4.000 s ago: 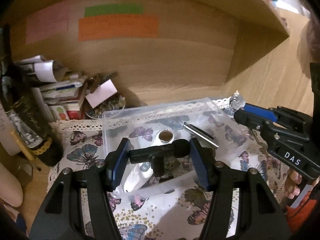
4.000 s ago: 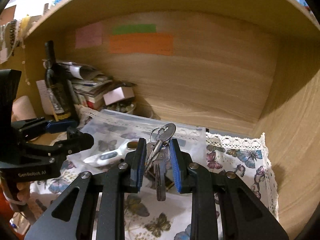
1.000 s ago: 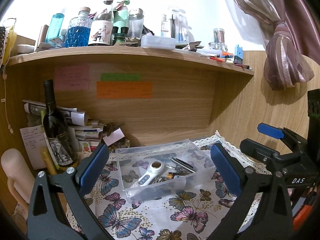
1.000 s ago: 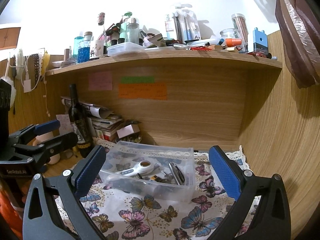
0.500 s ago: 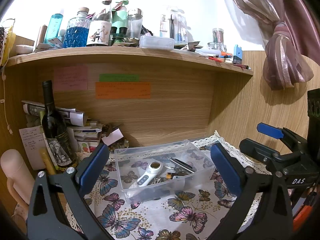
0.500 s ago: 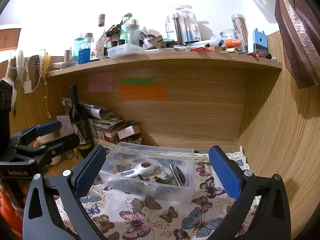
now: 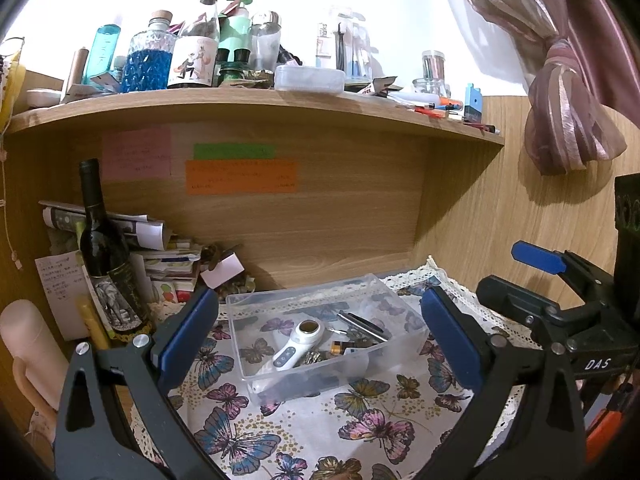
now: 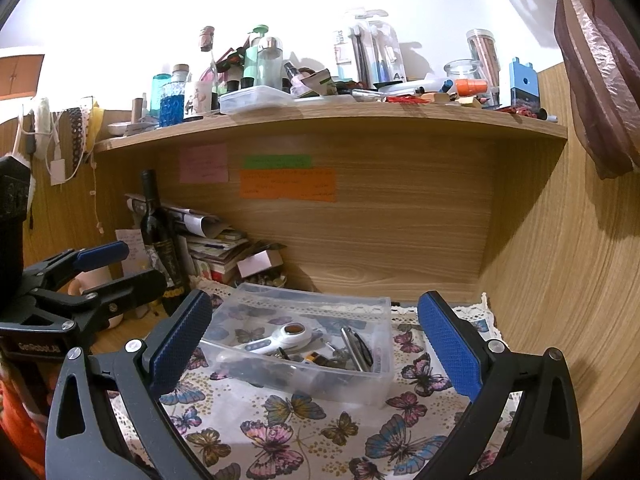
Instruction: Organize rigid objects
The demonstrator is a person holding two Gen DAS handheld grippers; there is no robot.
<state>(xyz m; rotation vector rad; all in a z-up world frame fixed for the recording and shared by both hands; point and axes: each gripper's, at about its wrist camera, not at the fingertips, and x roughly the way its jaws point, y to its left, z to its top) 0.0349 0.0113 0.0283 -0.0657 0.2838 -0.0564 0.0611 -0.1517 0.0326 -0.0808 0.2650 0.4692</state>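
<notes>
both tools, left (image 7: 318, 334) and right (image 8: 314, 342), are held wide open and empty. the clear plastic bin (image 7: 320, 304) sits on the butterfly-print cloth (image 7: 312, 412), holding a white handheld device (image 7: 298, 340). a pale pink cylinder (image 7: 28, 344) at far left is seen whole only in the left view.

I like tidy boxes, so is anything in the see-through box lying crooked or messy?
A bit. In the clear plastic box, the white handheld device with a round brown end lies diagonally, its handle end against the near wall. Silver metal pieces and small dark bits are jumbled beside it. Nothing has spilled onto the butterfly cloth.
</notes>
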